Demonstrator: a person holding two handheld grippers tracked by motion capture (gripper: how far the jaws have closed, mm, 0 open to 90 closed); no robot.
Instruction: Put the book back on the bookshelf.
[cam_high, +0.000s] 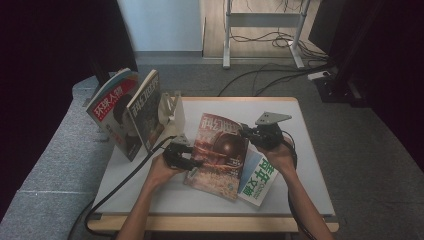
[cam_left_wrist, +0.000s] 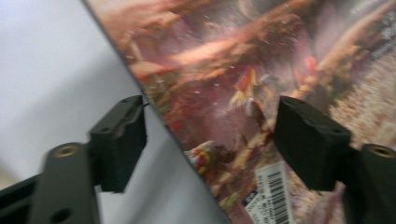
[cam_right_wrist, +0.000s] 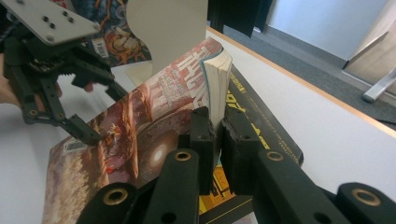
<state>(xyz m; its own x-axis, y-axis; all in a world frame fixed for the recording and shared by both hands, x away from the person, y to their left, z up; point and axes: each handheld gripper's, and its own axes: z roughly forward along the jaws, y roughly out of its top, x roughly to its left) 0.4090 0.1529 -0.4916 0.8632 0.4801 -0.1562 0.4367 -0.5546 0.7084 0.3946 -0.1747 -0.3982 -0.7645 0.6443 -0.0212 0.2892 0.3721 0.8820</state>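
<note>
Right tool, nearest my camera, is clenched on the red magazine's raised edge. My left tool straddles its opposite edge, released, above the worktop.

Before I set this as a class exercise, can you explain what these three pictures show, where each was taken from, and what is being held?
A person stands at a table with a hand-held gripper in each hand. One picture looks down from above; the other two come from cameras riding on each gripper. The right gripper is shut on the edge of a reddish magazine, tilting it up off a green-and-white magazine. The left gripper straddles the reddish magazine's other edge, jaws not yet pressing. More magazines stand in a rack at the back left.
</note>
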